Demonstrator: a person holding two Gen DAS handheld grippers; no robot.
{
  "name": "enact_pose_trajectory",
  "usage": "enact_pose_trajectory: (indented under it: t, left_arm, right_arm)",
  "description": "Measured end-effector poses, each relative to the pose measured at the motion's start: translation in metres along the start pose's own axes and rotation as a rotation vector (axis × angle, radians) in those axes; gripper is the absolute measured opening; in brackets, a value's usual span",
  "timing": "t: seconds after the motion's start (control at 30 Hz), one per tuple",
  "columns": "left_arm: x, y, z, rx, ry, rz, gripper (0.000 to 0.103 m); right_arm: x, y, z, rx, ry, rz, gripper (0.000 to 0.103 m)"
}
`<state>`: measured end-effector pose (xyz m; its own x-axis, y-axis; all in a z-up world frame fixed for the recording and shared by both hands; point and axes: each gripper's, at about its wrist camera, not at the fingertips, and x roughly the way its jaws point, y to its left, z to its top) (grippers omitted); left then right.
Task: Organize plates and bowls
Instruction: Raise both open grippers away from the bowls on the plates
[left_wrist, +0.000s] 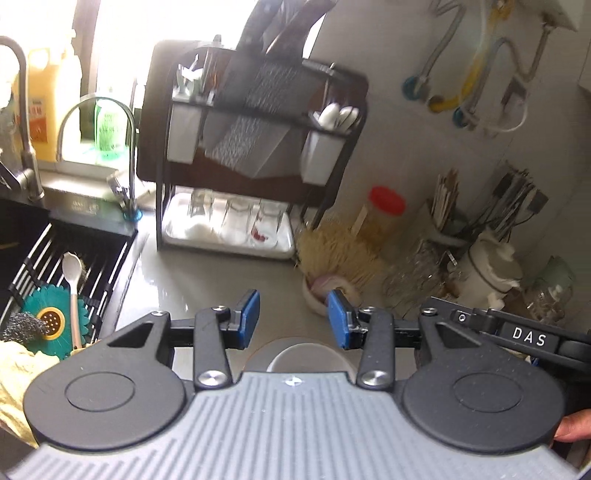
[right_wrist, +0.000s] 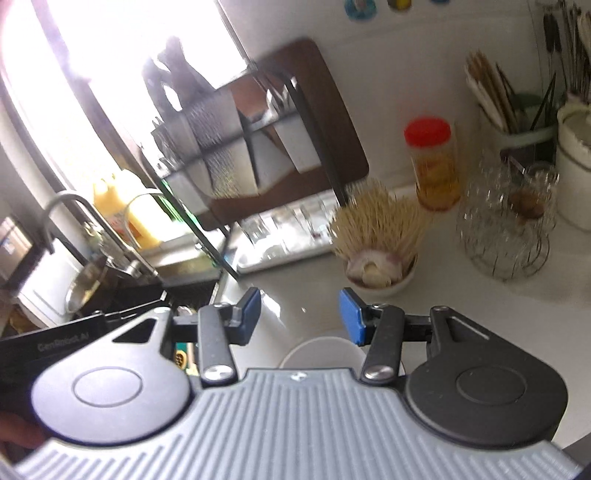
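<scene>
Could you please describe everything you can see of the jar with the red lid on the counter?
The jar stands upright on the pale counter near the back wall. It has a round red lid, plastic by the look of it, and a clear body showing yellowish contents; motion blur hides finer detail. The toothpick bowl sits in front of it to the left, a wire stand to its right. Whether either touches it cannot be told. Neither claw is near it.

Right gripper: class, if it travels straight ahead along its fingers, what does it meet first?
Probably the small white bowl holding toothpicks and garlic, which stands just right of centre beyond the open right gripper. Bare counter lies between them; depth is uncertain, so it might pass left of the bowl.
</scene>
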<state>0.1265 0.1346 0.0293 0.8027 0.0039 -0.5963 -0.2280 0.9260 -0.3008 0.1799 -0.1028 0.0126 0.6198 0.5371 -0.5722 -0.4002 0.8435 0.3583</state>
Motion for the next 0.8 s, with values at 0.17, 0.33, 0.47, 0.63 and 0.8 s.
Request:
enact_pose_trajectory:
  t: [0.17,0.33,0.47,0.63,0.8]
  left_arm:
    - [-0.038,-0.02,-0.018,-0.011,-0.037,0.0,0.047]
    - [-0.057,-0.037,-0.039,-0.022,-0.047,0.017,0.047]
    - [-0.065,-0.055,-0.059,-0.012,-0.036,0.024,0.048]
    - [-0.074,-0.076,-0.085,-0.025,-0.014,0.022,0.053]
    - [-0.084,-0.094,-0.102,0.005,-0.004,0.028,0.057]
  right_arm:
    - [-0.038,0.003,-0.007,-0.074,-0.04,0.016,0.05]
    - [-0.07,-0.005,-0.019,-0.122,-0.058,0.021,0.05]
    - [-0.089,-0.016,-0.031,-0.143,-0.071,0.033,0.05]
    - [-0.107,-0.027,-0.046,-0.17,-0.07,0.009,0.05]
    - [-0.124,-0.035,-0.059,-0.184,-0.065,0.011,0.05]
